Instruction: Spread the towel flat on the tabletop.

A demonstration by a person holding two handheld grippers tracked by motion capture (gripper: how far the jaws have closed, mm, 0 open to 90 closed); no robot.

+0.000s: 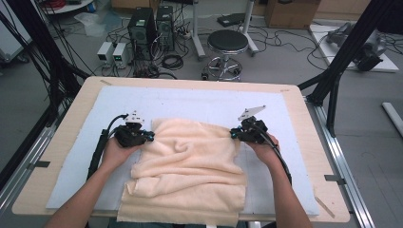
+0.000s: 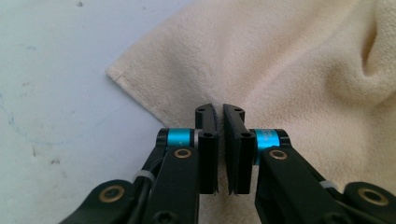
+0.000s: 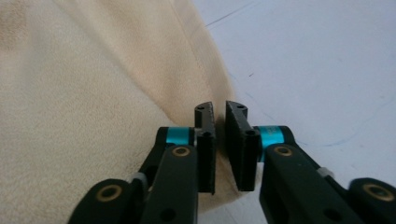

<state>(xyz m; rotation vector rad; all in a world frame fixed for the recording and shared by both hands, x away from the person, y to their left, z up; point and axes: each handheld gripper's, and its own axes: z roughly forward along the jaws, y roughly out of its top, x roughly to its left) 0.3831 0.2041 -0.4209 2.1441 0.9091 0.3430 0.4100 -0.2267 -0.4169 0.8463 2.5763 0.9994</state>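
Cream towel (image 1: 187,164) lies rumpled on desk (image 1: 304,142); left gripper (image 2: 219,116) and right gripper (image 3: 219,114) nearly closed over its edges, holding nothing.

- Table (image 1: 62,142), wood, under a pale mat (image 1: 190,102), as I see it.
- Black round stool (image 1: 227,42) on the floor beyond.
- Two computer towers (image 1: 152,26), cables around.
- Cardboard box (image 1: 290,12), far right.

The left gripper (image 2: 219,116), black with blue bands, is hovering with its jaws nearly together above a cream terry-cloth towel (image 2: 289,70), whose hemmed corner is lying on the pale blue-white table mat (image 2: 56,93).
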